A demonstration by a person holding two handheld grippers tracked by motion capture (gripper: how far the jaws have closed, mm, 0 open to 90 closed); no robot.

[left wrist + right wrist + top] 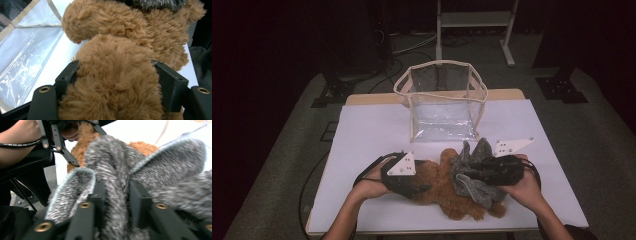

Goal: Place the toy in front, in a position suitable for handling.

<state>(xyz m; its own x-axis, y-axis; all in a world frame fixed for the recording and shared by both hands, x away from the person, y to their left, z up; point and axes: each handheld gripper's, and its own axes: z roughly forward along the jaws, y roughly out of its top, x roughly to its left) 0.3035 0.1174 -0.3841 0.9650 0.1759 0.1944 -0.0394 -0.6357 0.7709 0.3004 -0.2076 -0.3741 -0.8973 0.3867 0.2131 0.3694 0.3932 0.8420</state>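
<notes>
Nearest to the camera, in the right gripper view, the two black jaws of the right gripper (116, 192) are pressed narrow on a fold of the grey fuzzy garment (112, 165). The grip is on the fabric only; the rest of the garment spreads out to both sides of the jaws. In the left gripper view, the left gripper (116, 75) has its jaws about half apart, and they squeeze a thick limb or body part of the brown plush toy (117, 82), whose fur bulges between them.

The step in hand looks like dressing or undressing the toy. To do it well, I think the left gripper should hold the toy firm and steady while the right pulls the garment slowly along the toy, not upward, so the thin fold does not slip out.

From above, the toy (447, 187) lies on the near half of the white table (372, 130), between the two hands, and the garment (472, 165) lies over its right part. The toy's lower end is near the front edge of the table, so a pull toward the person could drag it off. Behind stands the clear bag (442, 100) with its mouth open, well apart from the toy. There is free room to the left, to the right, and between toy and bag.
</notes>
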